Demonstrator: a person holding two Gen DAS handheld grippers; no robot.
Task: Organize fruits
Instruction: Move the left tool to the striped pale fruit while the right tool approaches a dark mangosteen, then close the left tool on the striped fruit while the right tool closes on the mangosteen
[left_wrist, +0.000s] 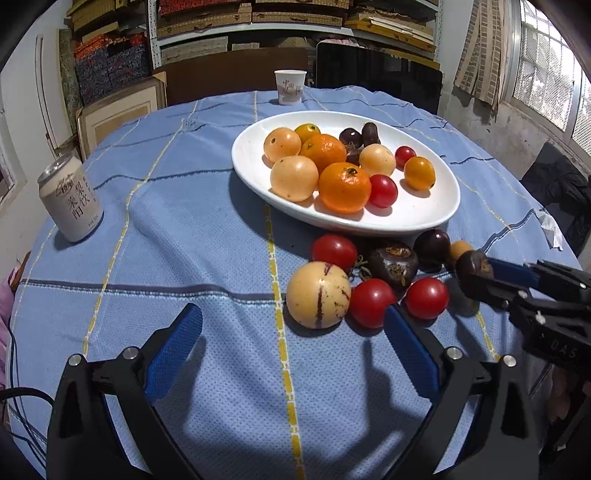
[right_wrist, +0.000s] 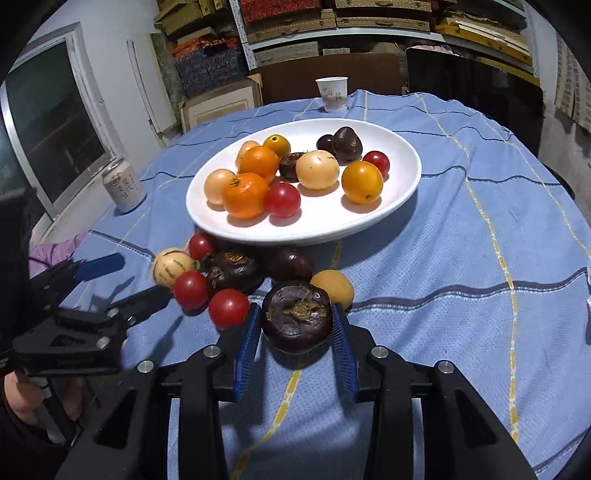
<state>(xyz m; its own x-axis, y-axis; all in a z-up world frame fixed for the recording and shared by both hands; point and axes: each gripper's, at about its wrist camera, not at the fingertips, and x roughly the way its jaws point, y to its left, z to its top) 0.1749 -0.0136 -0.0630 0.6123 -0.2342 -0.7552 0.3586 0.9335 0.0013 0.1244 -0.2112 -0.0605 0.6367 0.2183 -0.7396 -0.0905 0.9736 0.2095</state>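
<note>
A white plate (right_wrist: 402, 147) sits on a bench covered by a blue cloth (right_wrist: 461, 258). The plate holds mixed fruit: oranges, pale yellow fruits, red tomatoes and dark purple fruits.

In front of the plate, on its near side, a loose cluster of fruit lies on the cloth. In the right wrist view, the right hand-held gripper (right_wrist: 297, 328) has a dark purple fruit (right_wrist: 297, 317) between its two blue fingers (right_wrist: 245, 347). The fingers are narrowed onto its left and right sides and appear to touch it. This fruit lies nearest the camera, with the rest of the cluster between it and the plate. A small tan fruit (right_wrist: 332, 286) is just behind it, toward the plate. Two red tomatoes (right_wrist: 228, 306) lie just left of the grasped fruit. Farther left is a pale striped fruit (right_wrist: 170, 266).

In the left wrist view, the left hand-held gripper (left_wrist: 291, 341) is spread wide and holds nothing. It hovers over the cloth on the near side of the cluster. The pale striped fruit (left_wrist: 318, 294) lies just beyond the gap between its fingers, and a tomato (left_wrist: 371, 302) is near its right fingertip. The right hand-held gripper (left_wrist: 480, 275) enters from the right edge with the dark fruit (left_wrist: 471, 271) at its tips.

A drink can (left_wrist: 70, 197) stands well left of the plate. A paper cup (left_wrist: 290, 87) stands behind the plate, at the bench's far edge.
</note>
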